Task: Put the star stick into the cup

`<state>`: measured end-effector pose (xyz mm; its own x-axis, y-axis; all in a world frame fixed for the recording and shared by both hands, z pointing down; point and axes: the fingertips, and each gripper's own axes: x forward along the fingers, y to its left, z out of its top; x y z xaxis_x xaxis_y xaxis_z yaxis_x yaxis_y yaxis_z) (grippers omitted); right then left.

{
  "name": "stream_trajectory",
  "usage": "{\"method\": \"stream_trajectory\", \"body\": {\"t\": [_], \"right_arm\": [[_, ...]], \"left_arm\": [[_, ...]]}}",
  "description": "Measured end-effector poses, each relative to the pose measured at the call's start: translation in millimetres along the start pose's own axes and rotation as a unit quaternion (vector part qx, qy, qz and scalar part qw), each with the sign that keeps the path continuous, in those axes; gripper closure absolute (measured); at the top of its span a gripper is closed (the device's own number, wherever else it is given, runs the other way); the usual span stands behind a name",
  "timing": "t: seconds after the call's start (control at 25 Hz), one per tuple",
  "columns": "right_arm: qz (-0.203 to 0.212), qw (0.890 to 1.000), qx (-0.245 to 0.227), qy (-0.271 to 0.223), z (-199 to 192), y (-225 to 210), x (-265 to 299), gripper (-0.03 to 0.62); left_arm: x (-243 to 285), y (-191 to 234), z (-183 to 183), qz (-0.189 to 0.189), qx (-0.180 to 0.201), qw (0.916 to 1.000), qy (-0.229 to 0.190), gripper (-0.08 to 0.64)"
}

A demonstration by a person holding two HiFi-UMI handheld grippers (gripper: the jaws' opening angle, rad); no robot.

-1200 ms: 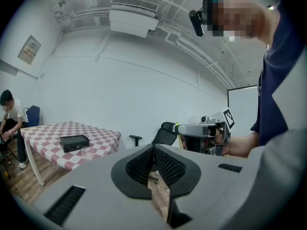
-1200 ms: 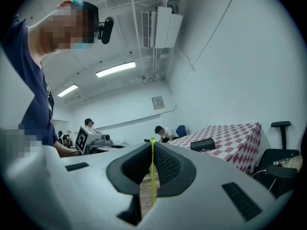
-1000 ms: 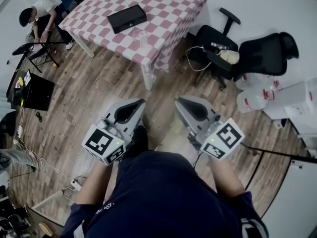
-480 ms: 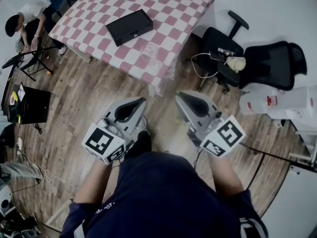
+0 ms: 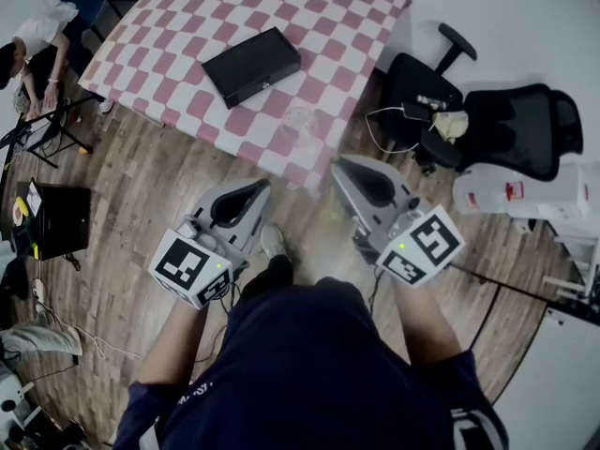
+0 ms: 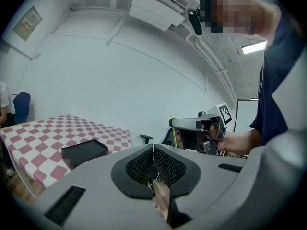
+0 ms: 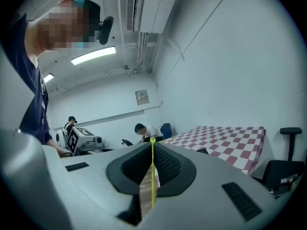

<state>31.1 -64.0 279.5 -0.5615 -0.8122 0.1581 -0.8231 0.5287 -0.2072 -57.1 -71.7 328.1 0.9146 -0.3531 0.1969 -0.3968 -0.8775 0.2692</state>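
Your right gripper has its fingers clenched on the thin yellow star stick, which stands up between them. Your left gripper has its fingers pressed together, holding nothing. The clear cup stands near the edge of the checkered counter, close to a shut black box. You cannot tell if anything is in the cup.
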Motion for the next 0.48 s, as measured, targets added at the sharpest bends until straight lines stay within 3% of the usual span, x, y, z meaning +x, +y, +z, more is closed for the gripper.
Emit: {"method": "stream_trajectory", "body": {"t": [0.48], "right_arm": [[-0.009,1.0,-0.002,0.004,11.3,-31.0,53.7,0.567]], "left_arm": [[13.3,48.0,8.5,0.009,-0.02,0.9998,0.0,0.525]]}}
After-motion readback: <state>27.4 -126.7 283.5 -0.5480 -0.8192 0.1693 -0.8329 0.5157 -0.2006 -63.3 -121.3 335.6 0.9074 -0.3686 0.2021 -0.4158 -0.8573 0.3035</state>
